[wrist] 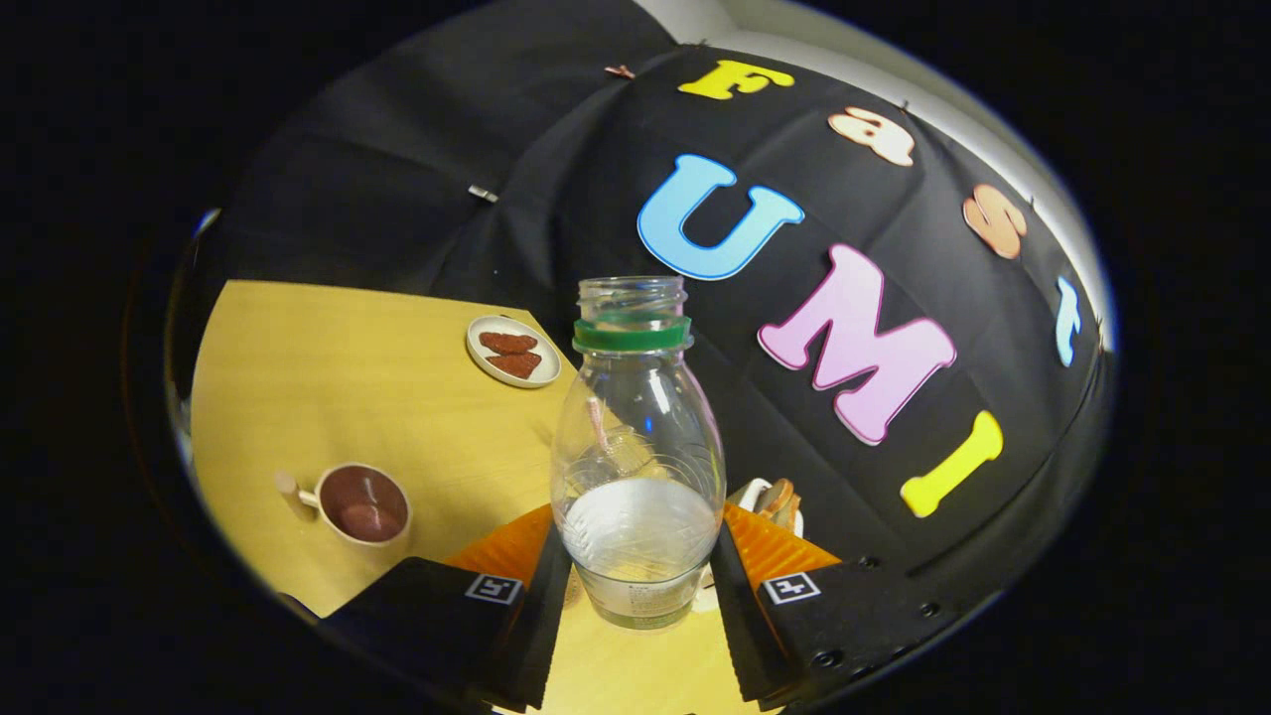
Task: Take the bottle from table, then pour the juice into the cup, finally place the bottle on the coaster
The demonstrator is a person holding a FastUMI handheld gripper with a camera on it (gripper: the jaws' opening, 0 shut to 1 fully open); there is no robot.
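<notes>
We see yellow wooden table (377,397), light grain, glossy under soft overhead light. Black cloth wall (417,179) hangs behind table, creased, pinned by small clips. Above cloth we make out strip of pale plain wall (953,94).

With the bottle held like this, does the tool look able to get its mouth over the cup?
Probably yes. The tool is shut on the uncapped bottle, lifted above the table. The cup sits off to one side with bare tabletop between, nothing blocking.
</notes>
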